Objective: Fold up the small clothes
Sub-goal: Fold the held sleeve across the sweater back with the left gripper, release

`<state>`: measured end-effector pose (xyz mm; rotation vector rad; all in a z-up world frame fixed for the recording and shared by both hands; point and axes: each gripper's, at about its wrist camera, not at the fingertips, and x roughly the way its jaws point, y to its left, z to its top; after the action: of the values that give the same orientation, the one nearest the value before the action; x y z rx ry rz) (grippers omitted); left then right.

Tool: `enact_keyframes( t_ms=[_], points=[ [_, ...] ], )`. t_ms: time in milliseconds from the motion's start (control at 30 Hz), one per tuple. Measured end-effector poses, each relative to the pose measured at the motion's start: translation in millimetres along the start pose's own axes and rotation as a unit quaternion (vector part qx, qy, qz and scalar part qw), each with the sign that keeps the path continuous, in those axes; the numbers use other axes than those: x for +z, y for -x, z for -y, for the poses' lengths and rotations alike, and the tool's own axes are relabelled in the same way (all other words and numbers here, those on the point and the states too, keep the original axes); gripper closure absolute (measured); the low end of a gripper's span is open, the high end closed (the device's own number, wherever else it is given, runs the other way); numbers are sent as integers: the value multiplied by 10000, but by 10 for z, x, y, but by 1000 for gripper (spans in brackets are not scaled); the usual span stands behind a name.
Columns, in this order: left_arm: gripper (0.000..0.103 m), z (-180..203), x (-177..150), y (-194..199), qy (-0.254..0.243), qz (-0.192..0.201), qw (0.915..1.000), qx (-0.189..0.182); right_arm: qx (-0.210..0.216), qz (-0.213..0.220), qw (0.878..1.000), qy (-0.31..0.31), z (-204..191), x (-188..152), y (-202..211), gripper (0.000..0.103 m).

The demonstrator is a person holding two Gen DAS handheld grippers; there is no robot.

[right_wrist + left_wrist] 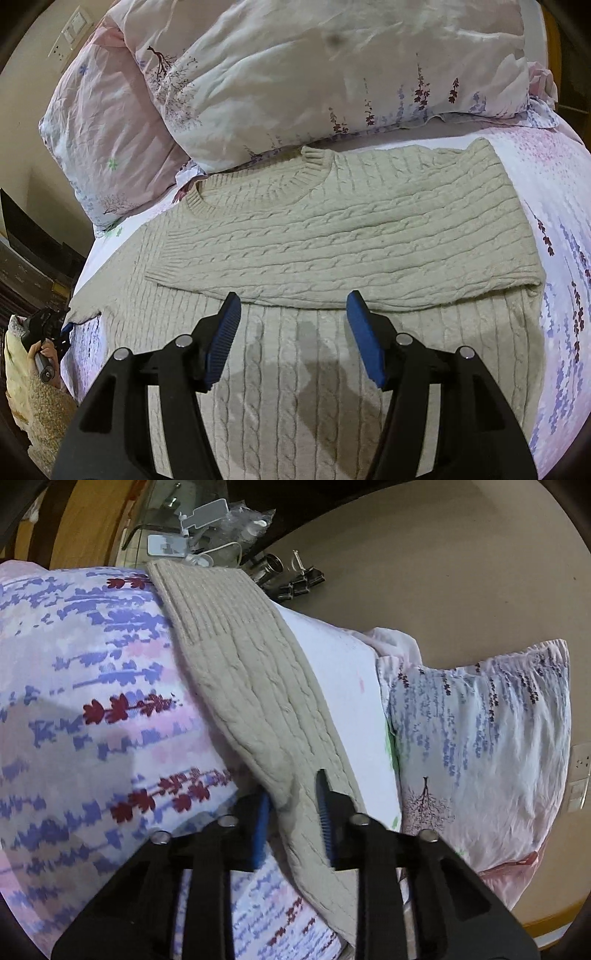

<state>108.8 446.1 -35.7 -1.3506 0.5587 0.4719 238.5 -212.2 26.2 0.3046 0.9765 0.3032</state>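
Observation:
A beige cable-knit sweater [332, 236] lies flat on a bed, collar toward the pillows, with one sleeve folded across its chest. My right gripper [291, 314] is open and empty, hovering just above the sweater's lower body, below the folded sleeve. My left gripper [293, 797] is shut on the sweater's other sleeve [243, 686], near its edge; the cuff end stretches away from the fingers. The left gripper also shows in the right wrist view [64, 328] at the sweater's left edge.
The floral bedsheet [81, 686] covers the bed. Two floral pillows [295, 66] lie at the head, one also in the left wrist view [480, 746]. A glass table with clutter [207, 528] stands beyond the bed. A beige wall [443, 554] is behind.

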Motion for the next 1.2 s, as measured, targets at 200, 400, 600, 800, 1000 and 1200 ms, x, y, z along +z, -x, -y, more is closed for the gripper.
enact_keyframes(
  t_ms=[200,400,600,800,1000,1200],
  points=[
    [97,280,-136,137,-379,248,9986,-280,-14,96,10000,17,76,21,42,44],
    [98,1181,-752,241,-1459,-101,9810,-1277,-29,299,9995,-28,178,51,137,42],
    [98,2179,-2140,83,-3046,-1142,9173,-2295,-103,417,9991,-68,291,1,224,42],
    [97,2342,-3383,-365,-3966,-2082,8678,-2153,-235,507,9983,-147,417,-72,301,42],
    [96,2134,-4164,-726,-4767,-2738,8252,-1293,-348,574,9976,-136,479,-73,355,42],
    [72,2023,-4021,-458,-5238,-2761,7952,-1305,-225,645,9963,521,170,-5,408,42]
  ],
)
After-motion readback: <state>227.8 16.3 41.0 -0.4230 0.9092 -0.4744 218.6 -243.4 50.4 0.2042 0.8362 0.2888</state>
